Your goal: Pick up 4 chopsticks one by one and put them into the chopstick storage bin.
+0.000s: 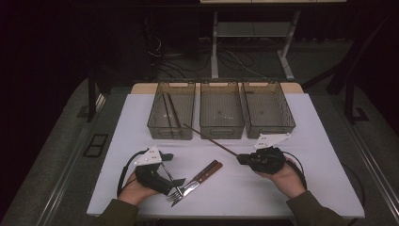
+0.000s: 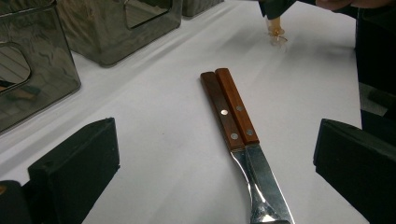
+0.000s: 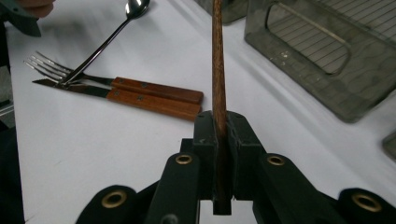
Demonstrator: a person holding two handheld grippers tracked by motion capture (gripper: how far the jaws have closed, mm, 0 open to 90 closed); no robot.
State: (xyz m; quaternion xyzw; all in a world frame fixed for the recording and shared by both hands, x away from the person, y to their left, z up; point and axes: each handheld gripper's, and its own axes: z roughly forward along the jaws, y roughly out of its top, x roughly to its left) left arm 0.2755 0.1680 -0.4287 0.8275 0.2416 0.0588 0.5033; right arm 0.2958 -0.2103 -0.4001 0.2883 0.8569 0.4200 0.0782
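My right gripper [image 1: 243, 159] is shut on the thick end of a long brown chopstick [image 1: 211, 139], which slants up and left toward the bins. In the right gripper view the chopstick [image 3: 217, 70] runs straight up from between the closed jaws of the right gripper [image 3: 219, 122]. My left gripper [image 1: 172, 169] is open near the table's front. Between its wide-apart jaws in the left gripper view lie a fork and a knife with wooden handles [image 2: 231, 109], side by side on the white table. A metal spoon [image 3: 105, 42] leans across their metal ends.
Three clear bins stand in a row at the back: the left bin [image 1: 162, 129] holds two dark chopsticks [image 1: 169, 110], then the middle bin [image 1: 221, 132] and the right bin [image 1: 270, 129]. The white table top [image 1: 301, 141] ends near both forearms.
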